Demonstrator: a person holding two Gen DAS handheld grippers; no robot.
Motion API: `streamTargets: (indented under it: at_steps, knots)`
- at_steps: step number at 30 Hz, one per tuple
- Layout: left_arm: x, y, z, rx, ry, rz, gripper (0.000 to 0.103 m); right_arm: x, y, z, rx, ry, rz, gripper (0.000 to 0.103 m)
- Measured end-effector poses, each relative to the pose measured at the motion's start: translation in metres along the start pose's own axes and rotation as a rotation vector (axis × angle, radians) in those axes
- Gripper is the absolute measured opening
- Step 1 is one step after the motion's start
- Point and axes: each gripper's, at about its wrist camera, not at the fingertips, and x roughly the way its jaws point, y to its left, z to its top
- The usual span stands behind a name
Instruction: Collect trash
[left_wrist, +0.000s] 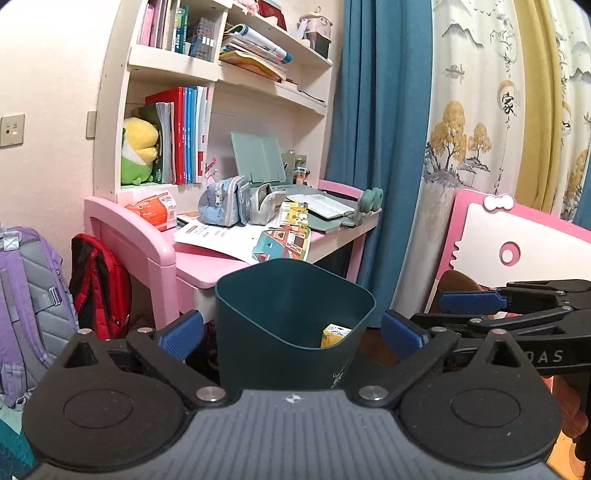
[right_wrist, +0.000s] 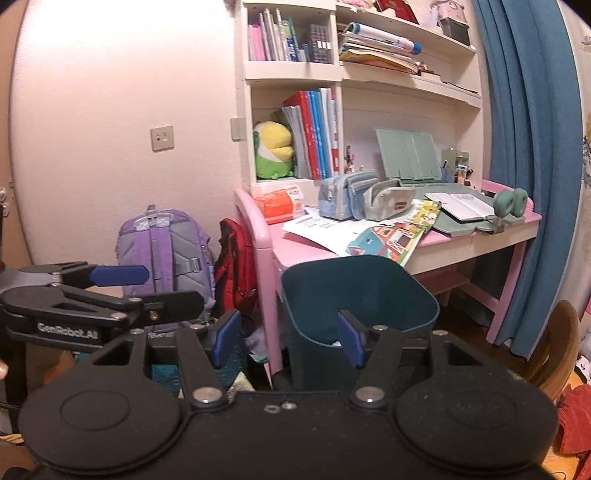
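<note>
A dark teal trash bin (left_wrist: 291, 314) stands on the floor in front of the pink desk, with a small yellow carton (left_wrist: 334, 334) inside it. My left gripper (left_wrist: 291, 332) is open, one finger on each side of the bin, empty. In the right wrist view the bin (right_wrist: 358, 295) is just ahead and right of centre. My right gripper (right_wrist: 288, 332) is open and empty, its right finger (right_wrist: 351, 338) at the bin's near rim. The right gripper also shows in the left wrist view (left_wrist: 476, 306), and the left gripper in the right wrist view (right_wrist: 122, 284).
The pink desk (left_wrist: 207, 262) holds papers, a picture book (left_wrist: 288, 236), pencil cases (left_wrist: 225, 201) and an orange pack (left_wrist: 155, 210). A purple backpack (right_wrist: 166, 254) and a red bag (right_wrist: 236, 266) lean by the desk. Blue curtain (left_wrist: 380, 129) and a pink board (left_wrist: 517, 243) are to the right.
</note>
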Motion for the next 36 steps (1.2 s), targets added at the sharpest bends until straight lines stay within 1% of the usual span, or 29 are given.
streamTargets:
  at_steps: [9, 21, 29, 36]
  knots:
    - [-0.013, 0.012, -0.006, -0.016, -0.008, 0.008, 0.103, -0.008, 0.019, 0.003, -0.024, -0.016, 0.028, 0.057]
    - [-0.022, 0.016, -0.009, -0.018, -0.005, 0.007, 0.103, -0.014, 0.022, 0.005, -0.020, -0.005, 0.010, 0.057]
    - [-0.030, 0.013, 0.002, -0.006, -0.010, -0.006, 0.103, -0.021, 0.022, 0.010, -0.010, 0.006, -0.001, 0.057]
    - [-0.036, 0.005, 0.016, 0.010, -0.017, -0.017, 0.103, -0.041, 0.018, 0.013, -0.011, -0.018, -0.006, 0.057]
